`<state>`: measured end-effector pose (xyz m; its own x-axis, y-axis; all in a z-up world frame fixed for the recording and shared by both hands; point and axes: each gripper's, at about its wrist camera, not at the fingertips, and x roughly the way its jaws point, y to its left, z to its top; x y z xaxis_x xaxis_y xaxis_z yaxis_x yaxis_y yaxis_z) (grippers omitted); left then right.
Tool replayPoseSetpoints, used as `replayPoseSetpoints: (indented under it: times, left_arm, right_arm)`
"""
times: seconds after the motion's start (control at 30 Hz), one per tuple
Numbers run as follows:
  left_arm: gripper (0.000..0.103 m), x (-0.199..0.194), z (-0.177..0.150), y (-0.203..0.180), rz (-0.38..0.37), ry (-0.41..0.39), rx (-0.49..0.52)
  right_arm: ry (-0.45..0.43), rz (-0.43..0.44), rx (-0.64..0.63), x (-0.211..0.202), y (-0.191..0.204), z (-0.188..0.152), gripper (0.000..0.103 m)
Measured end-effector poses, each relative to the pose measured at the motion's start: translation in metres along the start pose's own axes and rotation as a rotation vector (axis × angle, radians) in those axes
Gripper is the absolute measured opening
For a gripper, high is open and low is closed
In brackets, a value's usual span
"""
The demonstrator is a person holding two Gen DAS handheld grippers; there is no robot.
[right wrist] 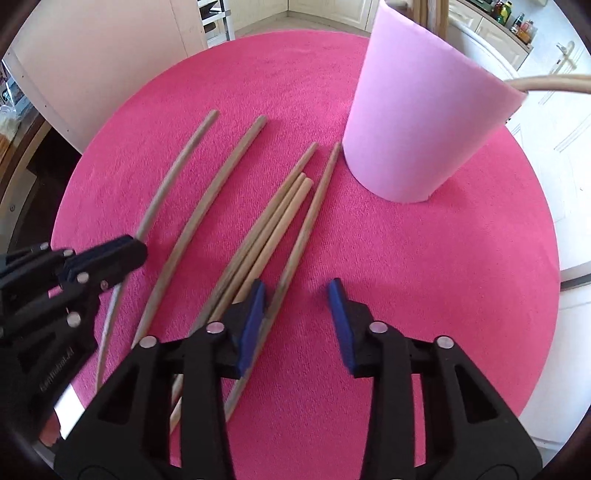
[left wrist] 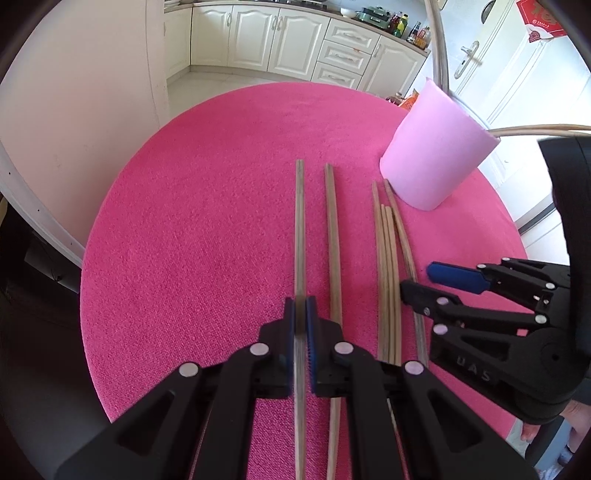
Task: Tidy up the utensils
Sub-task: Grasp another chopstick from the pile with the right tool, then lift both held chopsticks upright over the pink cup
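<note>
Wooden chopsticks lie lengthwise on a round table under a pink cloth (left wrist: 203, 221). My left gripper (left wrist: 300, 321) is shut on the leftmost chopstick (left wrist: 299, 221), low over the cloth; the right wrist view shows this gripper (right wrist: 129, 251) clamped on that chopstick (right wrist: 173, 177). A single chopstick (left wrist: 332, 240) lies beside it. A bundle of several chopsticks (right wrist: 273, 229) lies further right. My right gripper (right wrist: 297, 317) stands open over the rightmost chopstick (right wrist: 316, 206), which runs between the jaws close to the left pad (right wrist: 253, 321). A pink cup (right wrist: 424, 122) holding chopsticks stands beyond.
The table's rim curves close at the right (right wrist: 550, 258) and at the left (left wrist: 88, 258). A white panel (left wrist: 74, 110) stands left of the table. White kitchen cabinets (left wrist: 295, 37) and a white door (left wrist: 517, 74) lie behind, with bottles (left wrist: 417, 33) on the counter.
</note>
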<state>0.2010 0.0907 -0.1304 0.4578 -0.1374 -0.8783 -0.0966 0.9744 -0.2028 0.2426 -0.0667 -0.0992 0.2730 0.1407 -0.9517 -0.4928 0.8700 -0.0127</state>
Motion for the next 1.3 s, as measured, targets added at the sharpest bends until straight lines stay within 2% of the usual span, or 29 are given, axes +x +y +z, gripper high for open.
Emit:
replayPoseSetpoints:
  times: [0.07,0.17,0.43,0.7,0.83,1.13,1.3]
  left_arm:
    - [0.006,-0.002,0.000,-0.001,-0.001,-0.003,0.002]
    - [0.006,-0.006,-0.002,-0.002,-0.007,-0.013,0.004]
    - [0.006,-0.019,-0.004,-0.012,-0.033,-0.034,0.013]
    - [0.006,-0.044,-0.009,-0.036,-0.099,-0.127,0.065]
    - [0.006,-0.060,-0.011,-0.048,-0.132,-0.232,0.097]
    - [0.006,-0.096,-0.005,-0.078,-0.232,-0.565,0.166]
    - [0.006,-0.109,0.009,-0.103,-0.247,-0.747,0.172]
  right_arm:
    - [-0.003,0.012,-0.003,-0.001,0.002,0.003,0.018]
    - [-0.005,0.038,0.001,-0.004,-0.005,-0.002,0.011]
    - [-0.002,0.080,-0.033,-0.015,-0.016,-0.028,0.008]
    - [-0.180,0.183,-0.016,-0.057,-0.044,-0.061,0.006]
    - [-0.314,0.238,0.013,-0.085,-0.061,-0.074,0.006]
    - [-0.648,0.312,0.089,-0.142,-0.090,-0.076,0.006]
    - [-0.767,0.331,0.122,-0.169,-0.105,-0.065,0.006]
